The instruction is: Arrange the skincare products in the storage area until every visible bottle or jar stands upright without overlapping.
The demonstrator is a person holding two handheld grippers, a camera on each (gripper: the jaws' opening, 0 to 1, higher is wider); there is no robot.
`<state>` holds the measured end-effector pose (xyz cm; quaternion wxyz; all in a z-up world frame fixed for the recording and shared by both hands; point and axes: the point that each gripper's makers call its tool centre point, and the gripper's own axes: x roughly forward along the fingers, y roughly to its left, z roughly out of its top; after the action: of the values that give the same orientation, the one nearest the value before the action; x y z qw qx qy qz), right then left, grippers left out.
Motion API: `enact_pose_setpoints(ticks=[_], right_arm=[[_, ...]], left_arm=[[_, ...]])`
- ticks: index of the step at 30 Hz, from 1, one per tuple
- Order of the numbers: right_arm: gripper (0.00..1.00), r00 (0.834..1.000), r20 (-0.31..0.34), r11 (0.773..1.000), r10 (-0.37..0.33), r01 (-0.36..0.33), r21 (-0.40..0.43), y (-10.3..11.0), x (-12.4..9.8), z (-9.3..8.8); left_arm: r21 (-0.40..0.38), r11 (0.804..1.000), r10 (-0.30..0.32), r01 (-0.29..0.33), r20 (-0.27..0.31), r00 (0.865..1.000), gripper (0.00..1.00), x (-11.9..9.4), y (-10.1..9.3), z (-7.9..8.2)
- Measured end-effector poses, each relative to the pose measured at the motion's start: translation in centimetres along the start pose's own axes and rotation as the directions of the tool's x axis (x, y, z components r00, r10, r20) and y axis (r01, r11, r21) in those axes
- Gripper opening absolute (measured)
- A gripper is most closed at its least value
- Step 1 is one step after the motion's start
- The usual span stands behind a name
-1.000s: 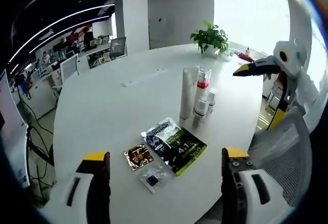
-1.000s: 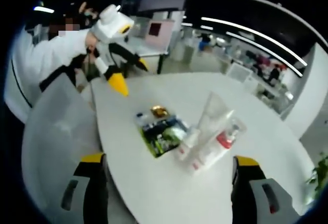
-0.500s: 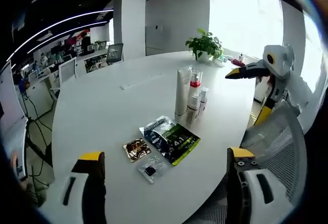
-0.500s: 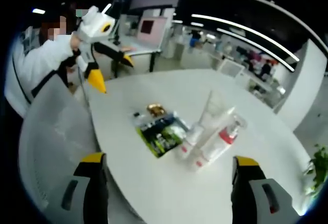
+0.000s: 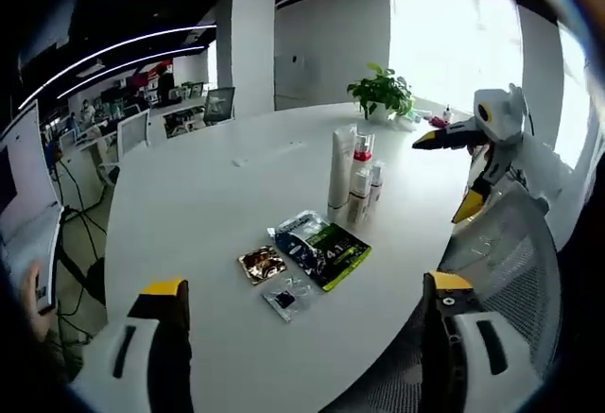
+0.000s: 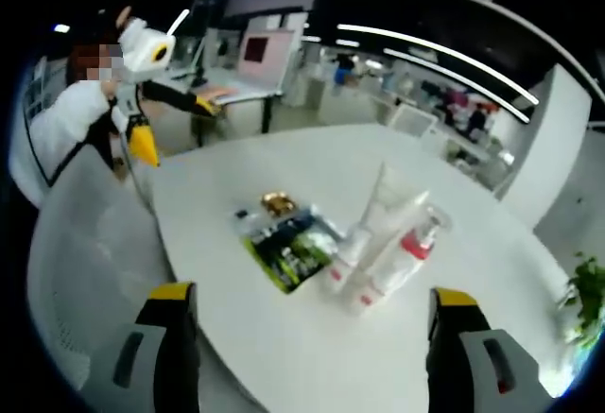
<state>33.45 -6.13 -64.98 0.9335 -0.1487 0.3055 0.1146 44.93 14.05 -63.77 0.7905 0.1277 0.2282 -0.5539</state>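
Jaws spread and empty on both the left gripper (image 5: pixel 298 342) and right gripper (image 6: pixel 307 352), held clear because the bottles (image 5: pixel 354 179) stand upright at the table's (image 5: pixel 189 196) 1 o'clock, task apparently done.

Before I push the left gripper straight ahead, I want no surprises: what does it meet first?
Probably the small clear sachet, then the green pouch; the left gripper stands open over the table edge. Depth is unclear.

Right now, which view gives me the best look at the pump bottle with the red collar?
The right gripper view: the pump bottle with the red collar sits nearer and larger, its clear pump top separate from the white tube. In the left gripper view the same bottle is small, distant and crowded against its neighbours.
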Motion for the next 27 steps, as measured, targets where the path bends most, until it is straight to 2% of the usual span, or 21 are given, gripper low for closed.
enact_pose_setpoints(ticks=[5,7,16,27], right_arm=[[1.00,1.000,-0.007,1.000,-0.016,0.016,0.000,-0.5,-0.5,-0.2],[1.00,1.000,-0.006,1.000,-0.020,0.020,0.005,-0.6,-0.6,-0.2],[1.00,0.999,-0.034,1.000,-0.024,0.024,0.004,-0.7,-0.6,-0.8],[1.00,0.999,-0.030,1.000,-0.024,0.024,-0.002,-0.6,-0.2,-0.3]], left_arm=[[0.023,1.000,0.005,-0.006,0.051,0.999,0.99,-0.7,-0.1,0.5],[0.006,1.000,0.015,-0.015,0.059,0.998,0.99,-0.9,0.2,0.5],[-0.004,0.998,0.055,-0.055,0.065,0.996,0.99,-1.0,0.9,0.3],[-0.018,1.000,0.024,-0.022,0.079,0.997,0.99,-0.6,0.0,0.5]])
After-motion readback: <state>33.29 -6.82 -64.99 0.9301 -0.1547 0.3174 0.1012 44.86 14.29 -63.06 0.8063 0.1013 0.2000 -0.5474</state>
